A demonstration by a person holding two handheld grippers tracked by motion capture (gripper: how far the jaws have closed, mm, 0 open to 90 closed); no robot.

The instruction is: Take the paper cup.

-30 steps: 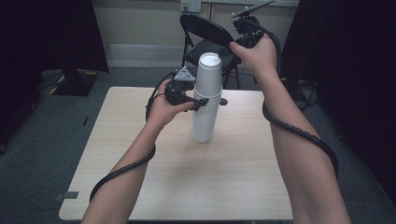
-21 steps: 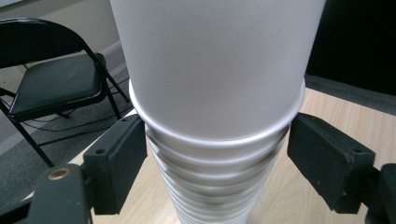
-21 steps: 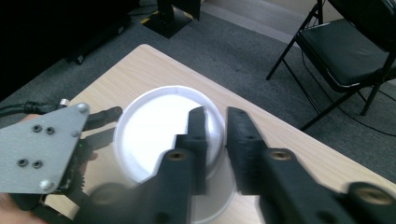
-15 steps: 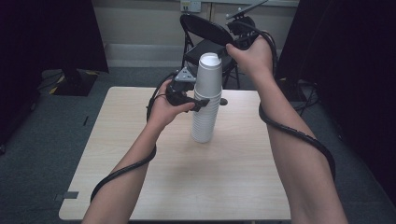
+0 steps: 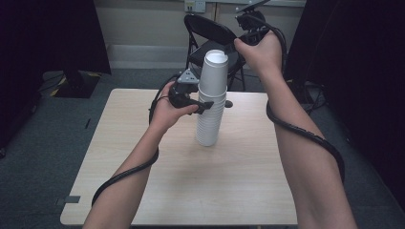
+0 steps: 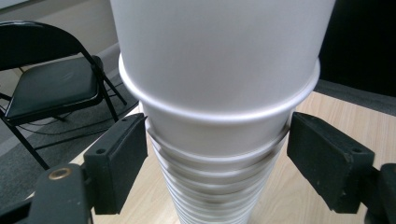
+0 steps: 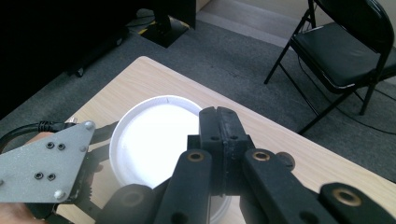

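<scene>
A tall stack of white paper cups [image 5: 207,126] stands upright on the middle of the wooden table [image 5: 143,157]. My left gripper [image 5: 216,104] is level at mid height, its two black pads [image 6: 119,163] pressed on either side of the stack's rims [image 6: 217,182]. The top cup [image 5: 214,74] sticks well out of the stack. In the right gripper view my right gripper [image 7: 218,116] points down over the cup's open mouth [image 7: 149,140], jaws together on its rim. The right hand [image 5: 258,50] is raised beside the cup's top.
A black folding chair [image 5: 210,31] stands just beyond the table's far edge. Cables trail from both grippers along the forearms. A dark stand's base [image 5: 71,86] sits on the carpet at the far left. The near half of the table is bare wood.
The right hand has shifted slightly left, toward the cup's top. The top cup stands a little higher out of the stack. The left hand has stayed put.
</scene>
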